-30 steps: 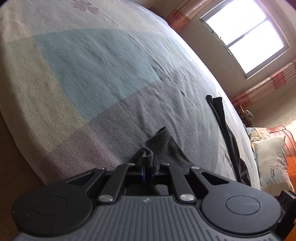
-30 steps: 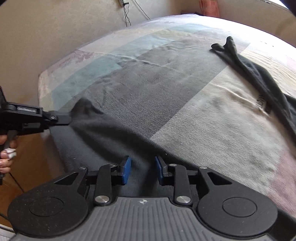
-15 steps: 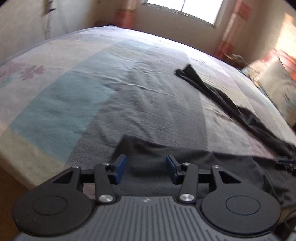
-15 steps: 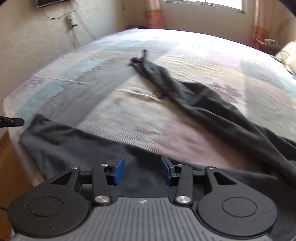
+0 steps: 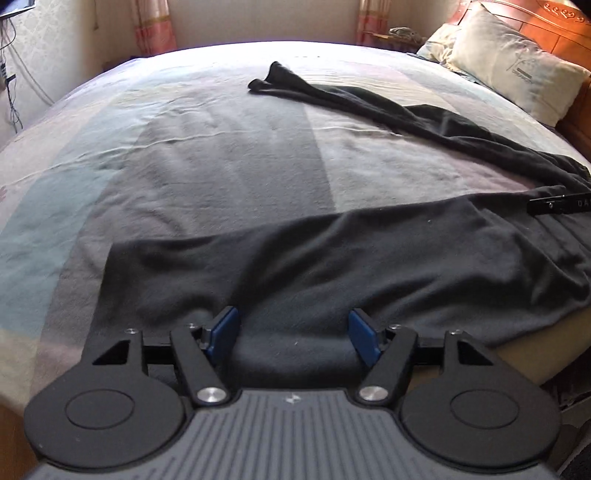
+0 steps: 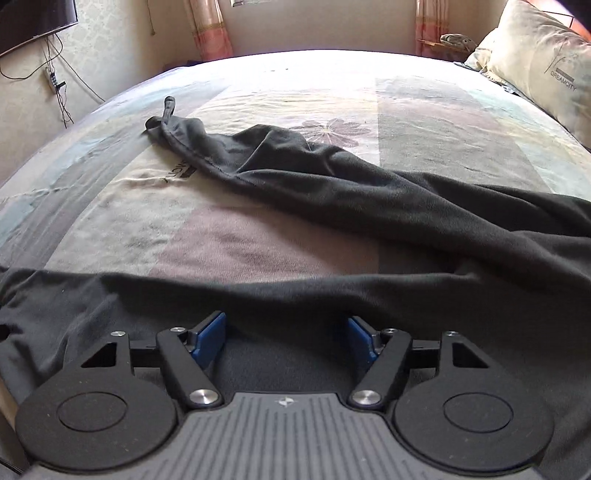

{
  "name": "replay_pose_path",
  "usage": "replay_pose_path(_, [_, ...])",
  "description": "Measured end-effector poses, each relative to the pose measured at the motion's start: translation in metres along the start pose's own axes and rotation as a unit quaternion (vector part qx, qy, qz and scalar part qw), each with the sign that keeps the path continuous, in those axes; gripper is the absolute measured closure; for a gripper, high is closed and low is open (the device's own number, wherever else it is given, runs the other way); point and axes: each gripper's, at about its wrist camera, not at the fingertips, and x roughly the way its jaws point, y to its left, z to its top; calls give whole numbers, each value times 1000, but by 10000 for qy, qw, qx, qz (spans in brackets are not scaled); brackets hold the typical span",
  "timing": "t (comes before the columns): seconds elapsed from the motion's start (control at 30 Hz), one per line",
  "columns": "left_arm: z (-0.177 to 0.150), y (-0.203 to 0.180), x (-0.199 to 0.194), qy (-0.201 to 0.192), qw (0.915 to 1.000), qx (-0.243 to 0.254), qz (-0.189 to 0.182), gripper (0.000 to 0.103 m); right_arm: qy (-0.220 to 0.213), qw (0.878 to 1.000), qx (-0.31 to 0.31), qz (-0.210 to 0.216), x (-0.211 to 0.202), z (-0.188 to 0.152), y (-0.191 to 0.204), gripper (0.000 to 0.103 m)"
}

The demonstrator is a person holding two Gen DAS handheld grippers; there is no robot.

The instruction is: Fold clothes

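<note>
A pair of dark grey trousers [image 5: 369,258] lies on the bed. One leg runs flat along the near edge; the other leg [image 5: 369,101] stretches diagonally toward the far side. My left gripper [image 5: 295,334] is open, blue pads wide apart, just above the near leg by its left end, holding nothing. My right gripper [image 6: 286,338] is open too, above the same leg [image 6: 258,295] further right. The far leg [image 6: 332,177] ends in a bunched cuff [image 6: 166,118]. The right gripper's tip [image 5: 557,205] shows at the left view's right edge.
The bed has a patchwork cover [image 5: 221,155] of grey, blue and pale blocks. A cream pillow [image 5: 517,62] and wooden headboard [image 5: 569,26] are at the far right. A wall with cables [image 6: 55,85] is on the left. The bed's near edge drops off below the grippers.
My left gripper was shut on the trouser hem one second ago; it has let go and opened wide. Both grippers swung to face across the bed, and the near leg now lies flat.
</note>
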Motion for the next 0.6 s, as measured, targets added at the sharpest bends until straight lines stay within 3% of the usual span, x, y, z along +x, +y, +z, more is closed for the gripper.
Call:
replay_pose_path(0.13, [2,4,-12,220,9992,-203,267,35,6,9999,-24,99,-13,0,1,21])
replay_pose_path(0.23, [10,-9,-21,39,9998,-104,147,33,-310,9994,98,86,-49,-12,-10,20])
replay_pose_path(0.33, [22,-34,-22,-123,9999,89,-65,28,-562,9973,273,-397,-83,-29,-34,20])
replay_pose_path(0.47, [36,-76,-13,-194,9975,435,-519,28,-561,9895,692,-1140,-108,-54,-82,20])
replay_pose_path(0.6, [41,-111,2,-212,9940,619,-872,28,-291,9850,1196,-1210,-108,-82,-121,20])
